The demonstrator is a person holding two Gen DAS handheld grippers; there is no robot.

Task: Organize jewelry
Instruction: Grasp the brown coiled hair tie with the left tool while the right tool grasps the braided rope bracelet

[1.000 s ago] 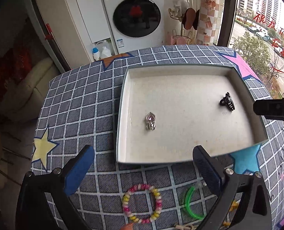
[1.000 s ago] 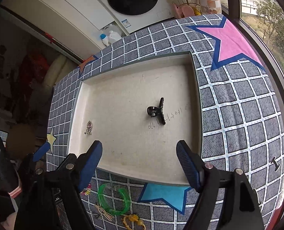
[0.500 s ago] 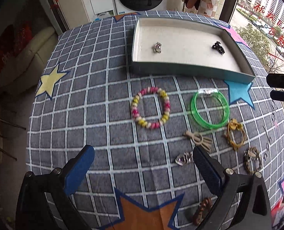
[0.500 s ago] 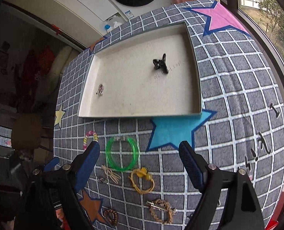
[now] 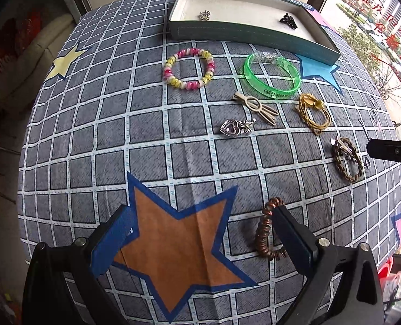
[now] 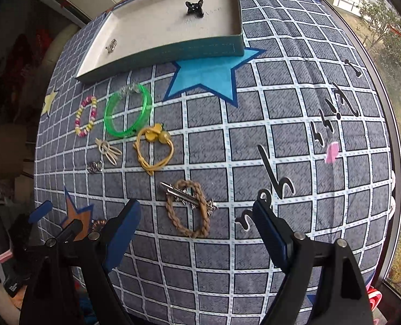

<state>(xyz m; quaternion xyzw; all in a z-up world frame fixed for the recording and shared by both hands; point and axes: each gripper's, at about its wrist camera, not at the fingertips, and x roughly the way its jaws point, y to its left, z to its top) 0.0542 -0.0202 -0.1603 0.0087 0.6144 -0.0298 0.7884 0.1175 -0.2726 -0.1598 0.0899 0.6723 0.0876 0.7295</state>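
Left wrist view: my left gripper [image 5: 200, 233] is spread wide and holds nothing, above the orange star on the tabletop [image 5: 86, 140]. A coiled copper hair tie [image 5: 265, 230] lies just inside my right finger, at about 3 o'clock from the gap; I cannot tell whether the finger touches it. The tray [image 5: 243, 31] sits at 12 o'clock, well apart, with a small silver charm [image 5: 205, 15] and a black claw clip [image 5: 288, 20] inside. Between tray and gripper lie a pink-and-yellow bead bracelet [image 5: 189, 68], a green bangle [image 5: 271, 75], a beige hair clip [image 5: 254, 107], a heart-shaped silver pendant [image 5: 234, 127], a yellow cord tie [image 5: 312, 112] and, at 2 o'clock, a braided brown ring [image 5: 346, 159] with a metal clip across it.

Right wrist view: my right gripper [image 6: 196, 220] is also open and empty. The braided brown ring [image 6: 188, 208] lies directly between its fingers, touching neither. The yellow cord tie [image 6: 153, 146] is at 11 o'clock, the green bangle [image 6: 127, 111] just beyond it and touching it, the bead bracelet [image 6: 86, 115] further left. The tray [image 6: 170, 50] lies at 12 o'clock, and my left gripper [image 6: 73, 218] shows at 9 o'clock.
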